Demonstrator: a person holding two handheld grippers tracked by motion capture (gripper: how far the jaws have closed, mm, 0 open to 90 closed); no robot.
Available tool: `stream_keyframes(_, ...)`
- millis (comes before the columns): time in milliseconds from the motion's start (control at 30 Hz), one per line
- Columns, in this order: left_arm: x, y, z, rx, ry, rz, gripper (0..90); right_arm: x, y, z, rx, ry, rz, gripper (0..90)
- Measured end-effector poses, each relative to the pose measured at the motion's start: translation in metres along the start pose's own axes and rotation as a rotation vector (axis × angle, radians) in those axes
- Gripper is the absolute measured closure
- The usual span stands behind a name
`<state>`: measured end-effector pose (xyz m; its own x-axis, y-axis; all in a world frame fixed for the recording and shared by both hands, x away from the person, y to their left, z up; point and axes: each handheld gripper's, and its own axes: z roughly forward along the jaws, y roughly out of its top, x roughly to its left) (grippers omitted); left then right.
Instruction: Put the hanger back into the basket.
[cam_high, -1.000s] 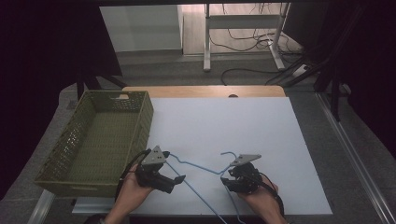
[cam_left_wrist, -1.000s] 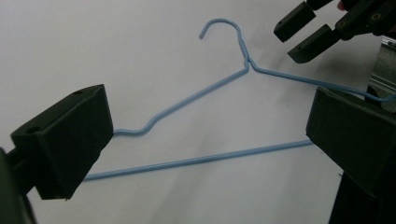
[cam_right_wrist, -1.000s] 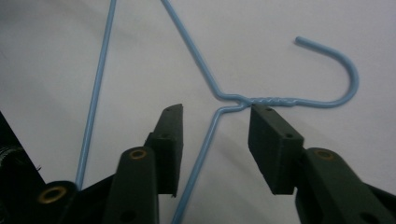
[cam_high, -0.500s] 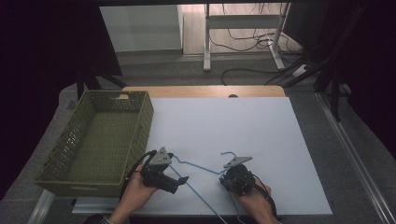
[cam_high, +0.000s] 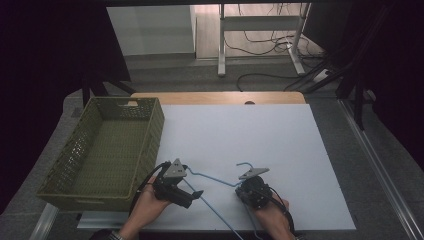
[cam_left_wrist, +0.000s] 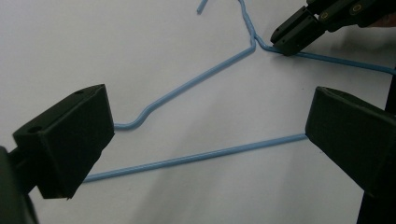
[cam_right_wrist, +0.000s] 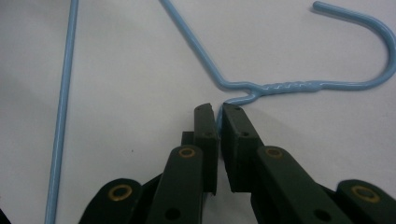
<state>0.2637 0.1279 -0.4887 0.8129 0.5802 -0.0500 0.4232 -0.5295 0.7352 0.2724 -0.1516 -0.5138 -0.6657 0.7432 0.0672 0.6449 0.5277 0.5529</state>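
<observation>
A light blue wire hanger (cam_high: 212, 177) lies flat on the white table (cam_high: 260, 135) near its front edge. My right gripper (cam_high: 240, 186) is shut on the hanger's shoulder wire just below the twisted neck. In the right gripper view the wire (cam_right_wrist: 289, 86) runs into the narrow slit between the jaws of my right gripper (cam_right_wrist: 218, 112), which have just been closing on it. My left gripper (cam_high: 191, 181) stands open. In the left gripper view its jaws (cam_left_wrist: 205, 144) straddle the hanger's (cam_left_wrist: 187, 86) bottom bar without touching it. Beyond them the right gripper (cam_left_wrist: 282, 44) pinches the wire.
An olive-green mesh basket (cam_high: 155, 135) with nothing in it stands at the table's left side, close beside my left hand. Behind the white sheet runs a strip of wooden tabletop (cam_high: 215, 97). Desk legs and cables are on the floor beyond.
The right hand has shifted slightly toward the front edge and settled onto the hanger's wire. The left gripper and the hanger have stayed where they were.
</observation>
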Motion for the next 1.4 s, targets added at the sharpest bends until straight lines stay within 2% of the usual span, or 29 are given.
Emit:
stream_keyframes(200,0.000,0.000,0.001,0.003,0.000,0.004,1.5,0.000,0.001,-0.001,-0.001,-0.002,0.025,85.3)
stream_keyframes(400,0.000,0.001,0.002,0.008,-0.009,-0.007,1.8,-0.002,0.002,-0.007,-0.034,-0.004,0.045,86.2)
stream_keyframes(533,0.001,0.003,0.008,0.040,-0.021,-0.004,2.5,-0.002,0.003,-0.009,-0.044,-0.003,0.047,86.3)
stream_keyframes(567,0.002,0.005,0.011,0.039,-0.051,-0.012,2.5,-0.002,0.003,-0.011,-0.051,-0.002,0.052,86.3)
stream_keyframes(600,0.002,0.005,0.011,0.039,-0.051,-0.012,2.8,-0.002,0.003,-0.011,-0.051,-0.002,0.052,86.3)
stream_keyframes(700,0.002,0.011,0.018,0.048,-0.058,0.007,4.2,-0.002,0.004,-0.013,-0.062,0.000,0.051,86.3)
stream_keyframes(767,0.001,0.019,0.029,0.075,-0.045,0.041,7.1,-0.001,0.004,-0.014,-0.067,0.002,0.054,86.4)
stream_keyframes(833,0.001,0.023,0.034,0.086,-0.054,0.056,8.5,-0.001,0.004,-0.015,-0.069,-0.001,0.051,86.4)
stream_keyframes(867,0.001,0.025,0.039,0.091,-0.064,0.068,12.8,-0.001,0.004,-0.016,-0.074,0.002,0.056,86.4)
stream_keyframes(900,0.000,0.030,0.046,0.113,-0.062,0.101,16.0,-0.001,0.004,-0.017,-0.080,0.002,0.052,86.4)
stream_keyframes(933,0.000,0.030,0.046,0.113,-0.062,0.101,19.7,-0.001,0.004,-0.017,-0.080,0.002,0.052,86.4)
stream_keyframes(967,0.000,0.032,0.050,0.116,-0.063,0.118,19.7,0.000,0.005,-0.018,-0.085,0.002,0.054,86.4)
stream_keyframes(1100,0.000,0.035,0.058,0.121,-0.077,0.141,30.3,0.000,0.005,-0.021,-0.095,0.006,0.053,86.4)
stream_keyframes(1267,0.000,0.036,0.070,0.160,-0.091,0.178,40.5,0.004,0.006,-0.026,-0.117,0.002,0.039,86.4)
stream_keyframes(1400,-0.001,0.038,0.075,0.163,-0.098,0.195,50.2,0.006,0.007,-0.029,-0.128,0.002,0.031,86.4)
